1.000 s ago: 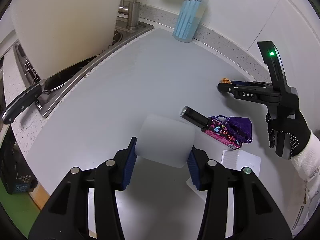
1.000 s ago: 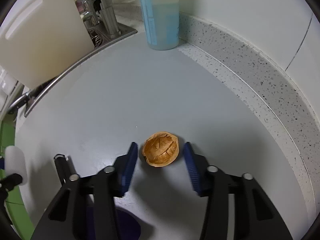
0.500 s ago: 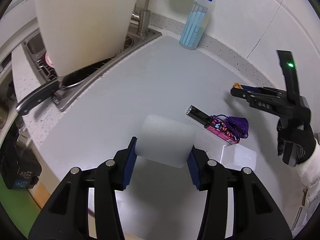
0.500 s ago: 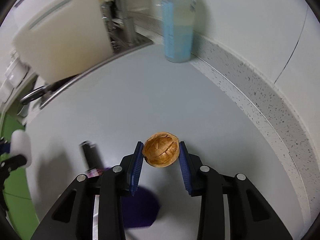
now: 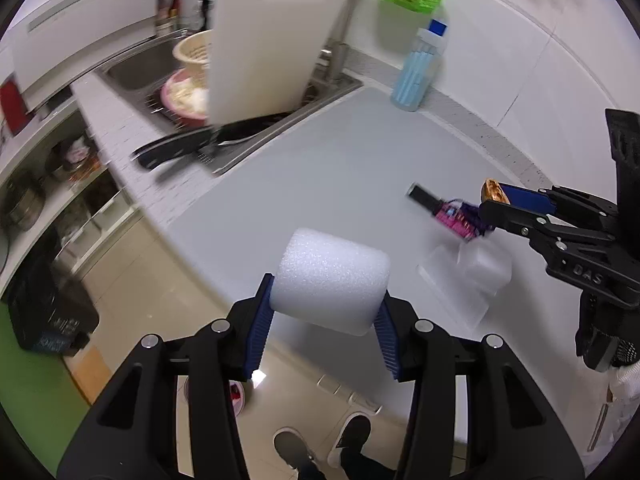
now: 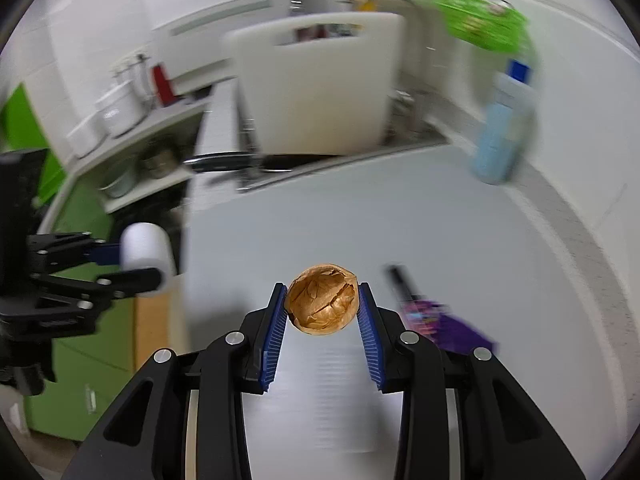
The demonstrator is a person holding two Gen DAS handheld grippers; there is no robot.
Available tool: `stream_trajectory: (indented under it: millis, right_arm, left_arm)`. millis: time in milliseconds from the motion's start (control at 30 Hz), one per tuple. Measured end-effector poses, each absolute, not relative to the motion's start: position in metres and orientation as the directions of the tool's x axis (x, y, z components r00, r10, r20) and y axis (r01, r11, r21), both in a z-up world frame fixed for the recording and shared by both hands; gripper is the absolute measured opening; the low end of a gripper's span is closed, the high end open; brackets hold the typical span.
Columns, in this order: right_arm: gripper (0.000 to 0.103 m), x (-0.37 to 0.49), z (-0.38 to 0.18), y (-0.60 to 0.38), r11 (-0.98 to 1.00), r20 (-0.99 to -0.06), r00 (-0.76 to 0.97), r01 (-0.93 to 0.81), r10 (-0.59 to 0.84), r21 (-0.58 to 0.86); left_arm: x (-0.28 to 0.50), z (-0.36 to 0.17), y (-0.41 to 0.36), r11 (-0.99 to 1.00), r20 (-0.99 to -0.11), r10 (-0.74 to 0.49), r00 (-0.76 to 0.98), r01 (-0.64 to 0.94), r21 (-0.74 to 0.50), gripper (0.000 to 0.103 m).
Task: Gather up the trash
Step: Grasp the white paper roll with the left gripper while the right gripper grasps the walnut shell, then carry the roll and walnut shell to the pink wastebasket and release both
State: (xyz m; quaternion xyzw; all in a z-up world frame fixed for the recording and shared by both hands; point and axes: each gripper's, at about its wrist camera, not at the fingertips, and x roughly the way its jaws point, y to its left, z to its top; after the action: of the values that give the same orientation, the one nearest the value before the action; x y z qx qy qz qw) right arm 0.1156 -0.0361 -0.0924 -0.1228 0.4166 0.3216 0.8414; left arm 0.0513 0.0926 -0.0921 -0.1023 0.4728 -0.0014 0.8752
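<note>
Two grippers, each carrying one piece: the left gripper point(image 5: 326, 312) is clamped on one foam roll point(image 5: 330, 280), the right gripper point(image 6: 322, 312) on one walnut shell point(image 6: 322, 305); one purple wrapper point(image 5: 460, 216) lies on the far counter point(image 5: 320, 184).

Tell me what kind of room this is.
A home kitchen, most likely: a steel sink with a faucet, a cutting board leaning at it, and a knife on the counter's edge.

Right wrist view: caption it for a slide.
Right hand-held gripper shut on brown walnut shell half, lifted above the grey countertop.
</note>
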Motion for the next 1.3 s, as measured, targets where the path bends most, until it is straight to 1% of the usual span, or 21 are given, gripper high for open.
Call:
stream_trajectory:
  millis: [167,333,533,633,833,867,933,1133,1300]
  right_arm:
    - [0.035,0.072,-0.097,0.015,0.699,-0.782,0.384,-0.71,0.491,0.09]
    - [0.035,0.041,-0.122,0.072,0.629,-0.808,0.292,-0.768,0.512,0.121]
    - [0.035,0.011,-0.177,0.136,0.551,-0.849,0.176,-0.82,0.499,0.154]
    - [0.035,0.0,-0.219,0.17,0.515,-0.871,0.127,-0.842,0.475,0.158]
    - [0.035,-0.006,-0.309,0.213,0.488,-0.901,0.073,-0.858,0.428,0.163]
    - [0.035,-0.007,-0.326,0.218,0.485,-0.906,0.07,-0.86,0.418,0.157]
    - [0.035,-0.006,-0.352,0.223,0.484,-0.913,0.063,-0.861,0.404,0.155]
    - [0.035,-0.002,-0.448,0.227,0.5,-0.934,0.036,-0.851,0.355,0.157]
    - [0.035,-0.007,-0.504,0.227,0.503,-0.947,0.006,-0.848,0.323,0.166]
  left_arm:
    - [0.002,-0.098,0.128,0.969,-0.834,-0.063,0.548,-0.167,-0.183,0.047]
    - [-0.051,-0.113,0.172,0.945,-0.846,-0.016,0.533,-0.268,-0.187,0.047]
    - [-0.106,-0.164,0.225,0.898,-0.874,0.018,0.486,-0.393,-0.2,0.047]
    - [-0.125,-0.206,0.25,0.875,-0.889,0.029,0.458,-0.442,-0.199,0.047]
    - [-0.144,-0.312,0.294,0.832,-0.915,0.017,0.402,-0.513,-0.21,0.047]
    - [-0.145,-0.338,0.3,0.828,-0.92,0.011,0.393,-0.52,-0.212,0.047]
    - [-0.146,-0.37,0.306,0.821,-0.925,0.003,0.379,-0.529,-0.214,0.047]
    - [-0.148,-0.491,0.319,0.805,-0.941,-0.037,0.336,-0.548,-0.228,0.047]
    - [-0.15,-0.558,0.32,0.79,-0.946,-0.059,0.319,-0.564,-0.24,0.048]
